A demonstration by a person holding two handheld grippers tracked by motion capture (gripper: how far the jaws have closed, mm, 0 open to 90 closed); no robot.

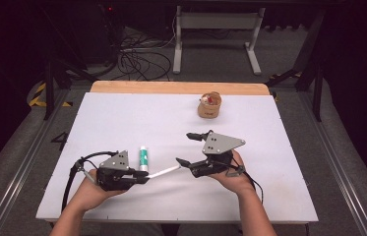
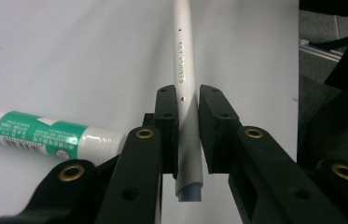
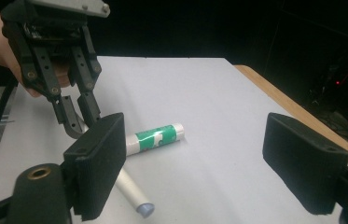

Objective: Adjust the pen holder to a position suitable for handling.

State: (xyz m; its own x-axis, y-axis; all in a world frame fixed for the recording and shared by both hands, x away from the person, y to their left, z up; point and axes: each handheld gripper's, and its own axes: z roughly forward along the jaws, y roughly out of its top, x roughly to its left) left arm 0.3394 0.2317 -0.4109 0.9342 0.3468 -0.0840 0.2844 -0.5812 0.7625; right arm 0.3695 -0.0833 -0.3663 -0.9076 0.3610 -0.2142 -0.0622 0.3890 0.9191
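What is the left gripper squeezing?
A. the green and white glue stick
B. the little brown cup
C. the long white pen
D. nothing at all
C: in the left gripper view the left gripper has its jaws closed on the long white pen, while the green and white glue stick lies free on the table beside it.

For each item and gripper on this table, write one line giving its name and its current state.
White pen: clamped in the left gripper, lifted off the table, tip toward the right gripper.
Left gripper: shut on the white pen.
Right gripper: open, pads off the pen.
Glue stick: capped, lying flat on the table.
Small brown cup: upright, something red inside.
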